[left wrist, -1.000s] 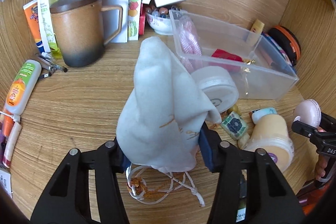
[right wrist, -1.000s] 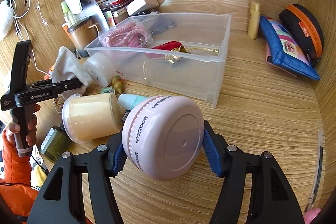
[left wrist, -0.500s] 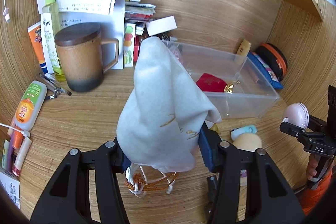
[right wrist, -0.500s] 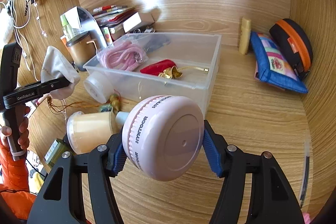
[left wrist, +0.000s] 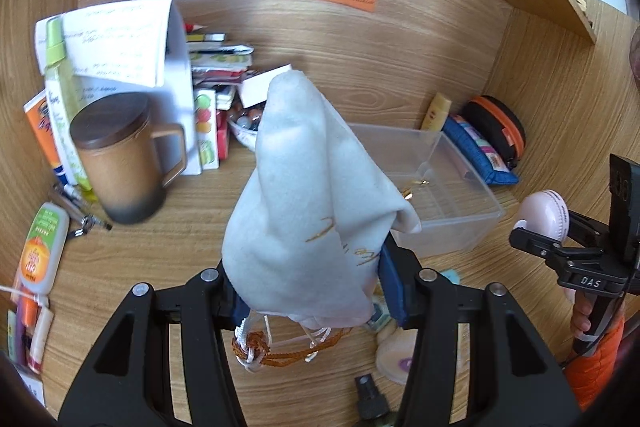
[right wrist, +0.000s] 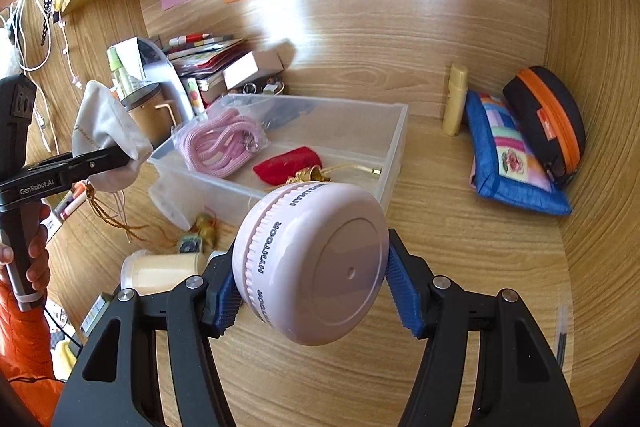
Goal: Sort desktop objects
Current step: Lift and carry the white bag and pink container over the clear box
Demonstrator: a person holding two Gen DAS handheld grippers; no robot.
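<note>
left gripper [left wrist: 308,287] clamped on white cloth pouch [left wrist: 308,195], raised off desk | right gripper [right wrist: 312,283] clamped on pink round case [right wrist: 316,267], raised off desk | clear bin [right wrist: 394,147] at 12 o'clock beyond case, pink cord [right wrist: 222,143] and red pouch [right wrist: 288,163] inside | brown mug [left wrist: 120,159] at 10 o'clock from white pouch

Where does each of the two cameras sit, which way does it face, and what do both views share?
Left wrist: rides the left tool, looking forward over the desk to the back wall; its fingers clamp a white cloth pouch; the right tool and its hand show at right.
Right wrist: rides the right tool, facing the same wall; its fingers clamp a pink round case; the left tool and its hand show at left.
Shared: the clear plastic bin, the brown mug, the sticky notes.
</note>
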